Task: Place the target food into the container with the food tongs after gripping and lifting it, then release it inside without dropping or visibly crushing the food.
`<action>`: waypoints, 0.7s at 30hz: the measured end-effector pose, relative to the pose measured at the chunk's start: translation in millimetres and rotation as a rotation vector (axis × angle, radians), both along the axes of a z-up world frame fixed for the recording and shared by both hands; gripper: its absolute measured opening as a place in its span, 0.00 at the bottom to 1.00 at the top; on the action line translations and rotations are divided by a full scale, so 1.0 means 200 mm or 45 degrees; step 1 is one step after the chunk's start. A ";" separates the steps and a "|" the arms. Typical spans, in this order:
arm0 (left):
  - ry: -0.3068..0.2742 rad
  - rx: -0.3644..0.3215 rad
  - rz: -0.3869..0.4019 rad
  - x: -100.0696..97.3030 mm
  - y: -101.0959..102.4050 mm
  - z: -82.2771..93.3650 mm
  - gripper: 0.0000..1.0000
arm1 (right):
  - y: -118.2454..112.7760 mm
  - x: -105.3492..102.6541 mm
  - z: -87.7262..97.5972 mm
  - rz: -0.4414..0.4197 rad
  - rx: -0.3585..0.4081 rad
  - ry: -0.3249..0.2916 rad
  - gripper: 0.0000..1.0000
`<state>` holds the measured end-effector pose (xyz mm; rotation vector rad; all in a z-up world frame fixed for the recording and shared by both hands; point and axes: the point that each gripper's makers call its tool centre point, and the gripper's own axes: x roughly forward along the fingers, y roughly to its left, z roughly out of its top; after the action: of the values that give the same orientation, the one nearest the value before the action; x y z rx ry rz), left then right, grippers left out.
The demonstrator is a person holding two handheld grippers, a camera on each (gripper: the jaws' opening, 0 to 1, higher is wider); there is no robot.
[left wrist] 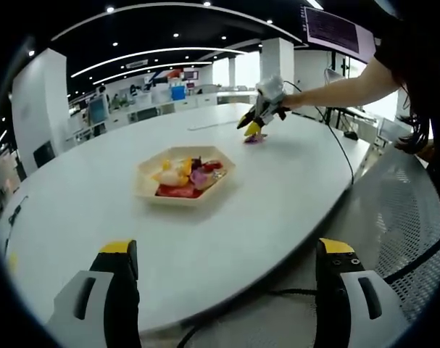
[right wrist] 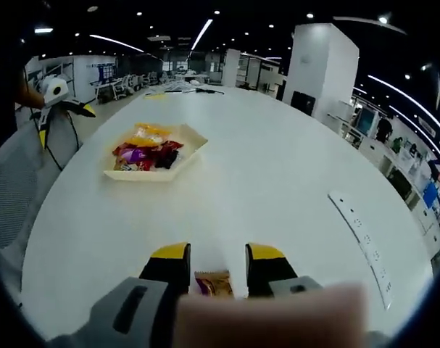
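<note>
The right gripper (right wrist: 218,262), jaws spread, straddles a small brown-and-purple wrapped snack (right wrist: 214,283) lying on the white oval table (right wrist: 277,188), apparently untouched, with the pale hexagonal tray of assorted snacks (right wrist: 156,152) at eleven o'clock, while the left gripper (left wrist: 229,255) waits open.
</note>
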<state>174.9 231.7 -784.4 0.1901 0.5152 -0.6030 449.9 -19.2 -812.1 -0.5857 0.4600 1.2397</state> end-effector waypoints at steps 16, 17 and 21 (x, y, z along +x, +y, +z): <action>-0.005 0.002 0.005 0.00 0.00 0.01 0.99 | -0.02 0.11 0.01 -0.249 0.056 0.007 0.21; -0.006 0.002 0.005 0.00 0.00 0.01 0.99 | -0.02 0.11 0.01 -0.266 0.054 0.006 0.21; -0.009 0.001 0.004 0.00 0.00 0.01 0.99 | -0.02 0.12 0.01 -0.319 0.040 0.007 0.20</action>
<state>175.4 231.9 -783.0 0.1918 0.5084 -0.5987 474.8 -24.2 -809.5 -0.4824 0.5018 1.0077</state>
